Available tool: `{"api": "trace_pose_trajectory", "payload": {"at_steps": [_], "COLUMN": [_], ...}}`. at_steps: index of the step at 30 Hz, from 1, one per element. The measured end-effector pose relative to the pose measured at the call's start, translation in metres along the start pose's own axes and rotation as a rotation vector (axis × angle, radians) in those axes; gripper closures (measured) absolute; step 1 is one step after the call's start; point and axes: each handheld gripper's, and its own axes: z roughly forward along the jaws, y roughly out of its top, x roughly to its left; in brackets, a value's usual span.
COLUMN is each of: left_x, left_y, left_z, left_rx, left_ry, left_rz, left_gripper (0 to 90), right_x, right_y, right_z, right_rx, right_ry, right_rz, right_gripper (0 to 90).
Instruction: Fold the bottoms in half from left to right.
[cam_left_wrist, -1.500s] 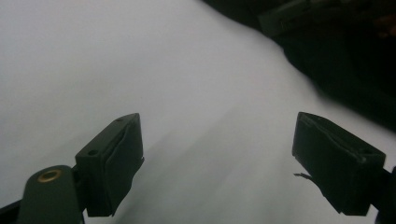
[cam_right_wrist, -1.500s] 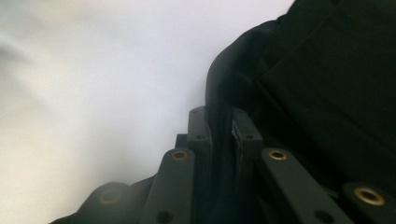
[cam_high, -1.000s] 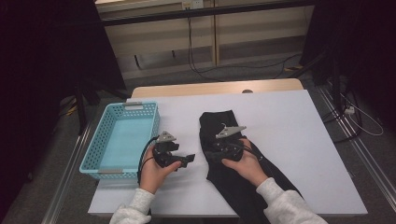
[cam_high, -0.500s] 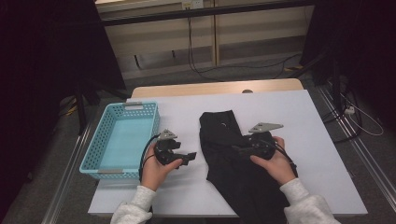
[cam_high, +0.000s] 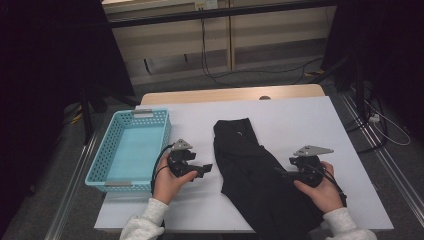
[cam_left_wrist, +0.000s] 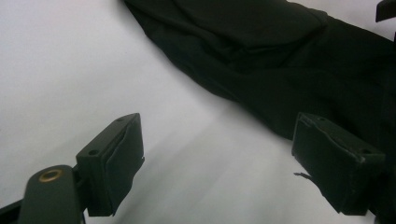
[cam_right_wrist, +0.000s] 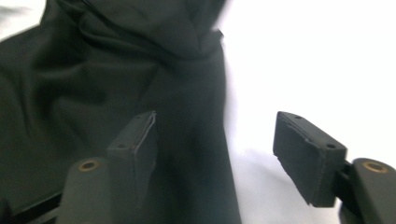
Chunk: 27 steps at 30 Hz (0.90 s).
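Black garment (cam_high: 255, 175) lies rumpled along the middle of the white counter (cam_high: 310, 120), its near end running off toward the person's edge, w/ the blue basket (cam_high: 131, 150) well apart at the left. Since a sec ago the right tool (cam_high: 286, 174) has slid off the cloth's middle out to its right edge; its jaws have just been opening, then closing a little, and stand apart w/ nothing pinched. In the right gripper view one pad (cam_right_wrist: 140, 140) sits over the fabric edge, the other (cam_right_wrist: 306, 154) over bare counter, so it's lined up to straddle that hem. Left tool (cam_high: 200, 170) has stayed put just left of the garment, jaws wide and released, empty, cloth ahead of it in the left gripper view (cam_left_wrist: 289, 60). Prob. the hands are spreading to take both side edges for a fold or a lift, though the blur makes the exact contact hard to tell
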Motion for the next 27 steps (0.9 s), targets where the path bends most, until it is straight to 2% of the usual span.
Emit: {"api": "trace_pose_trajectory", "payload": {"at_steps": [3,8,10,12,14,18,21,23,27], "left_x": [-0.001,-0.003,-0.003,-0.003,-0.002,-0.003,-0.004,-0.004,-0.004], "left_y": [0.001,0.002,0.002,0.001,0.0,0.001,0.002,0.002,0.002], "left_z": [0.001,0.001,0.001,0.002,0.003,0.003,0.002,0.002,0.002], "left_rx": [0.0,0.001,0.0,0.004,0.007,0.002,-0.002,-0.012,-0.007], "left_ry": [0.0,-0.003,-0.001,0.005,0.007,0.008,0.012,0.009,0.003], "left_rz": [0.006,0.01,0.012,0.016,0.015,0.018,0.019,0.017,0.014], "left_gripper": [16.6,16.6,16.6,16.6,16.6,16.6,16.6,16.6,16.6], "right_x": [-0.002,-0.005,-0.004,-0.002,0.001,0.005,0.003,0.0,-0.013], "right_y": [-0.005,-0.013,-0.016,-0.017,-0.018,-0.016,-0.016,-0.014,-0.007], "right_z": [-0.004,-0.008,-0.009,-0.01,-0.01,-0.008,-0.007,-0.009,-0.01], "right_rx": [0.014,0.074,0.065,0.074,0.073,0.097,0.088,0.08,0.052], "right_ry": [-0.004,0.003,0.005,0.025,0.019,0.079,0.095,0.082,0.072], "right_rz": [0.013,0.035,0.038,0.049,0.034,0.026,0.033,0.022,0.042], "right_gripper": [37.2,52.3,57.0,65.4,70.7,86.3,88.1,88.3,88.3]}}
